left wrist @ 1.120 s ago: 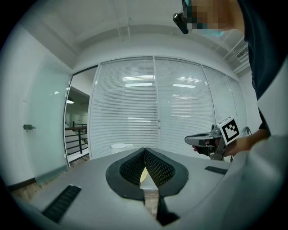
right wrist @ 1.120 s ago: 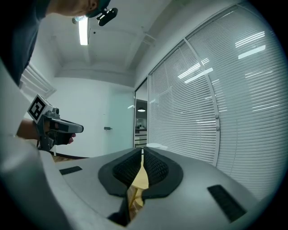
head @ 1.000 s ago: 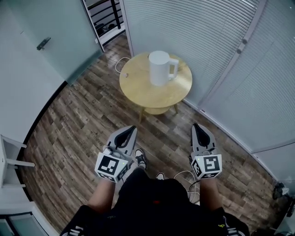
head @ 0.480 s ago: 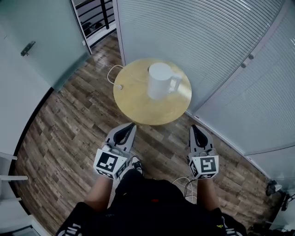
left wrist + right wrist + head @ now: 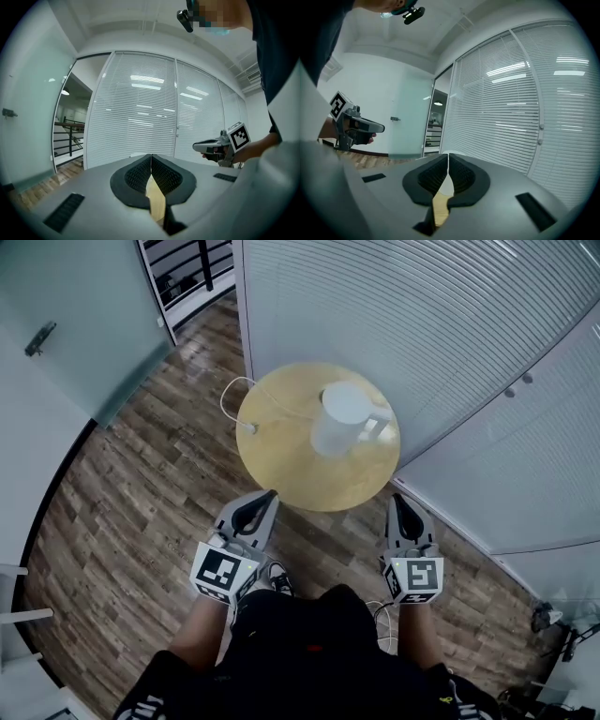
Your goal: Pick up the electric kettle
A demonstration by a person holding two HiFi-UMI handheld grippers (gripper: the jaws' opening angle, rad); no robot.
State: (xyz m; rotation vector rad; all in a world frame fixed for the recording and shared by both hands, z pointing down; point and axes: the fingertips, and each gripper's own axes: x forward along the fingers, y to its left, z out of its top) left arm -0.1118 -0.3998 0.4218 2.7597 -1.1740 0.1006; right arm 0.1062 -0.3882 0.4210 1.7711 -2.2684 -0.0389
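- While their jaws are pressing together empty, the left gripper (image 5: pixel 264 498) and right gripper (image 5: pixel 399 502) are pointing toward the white cylindrical electric kettle (image 5: pixel 339 418), which is standing upright well ahead and between them on the round wooden table (image 5: pixel 281 460).
- Smooth, rigid and possibly water-heavy, it is looking slippery; its side handle (image 5: pixel 380 426), nearer the right gripper, is probably offering the surest hold.

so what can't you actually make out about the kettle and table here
- Head view: motion blur smears the electric kettle; lid and base can't be told apart.
- Left gripper view: the body of the shut left claw hides nearly all of kettle and round table.
- Right gripper view: the shut right claw does likewise, leaving a white sliver.
- Head view: the white cable is too thin to trace its ends.
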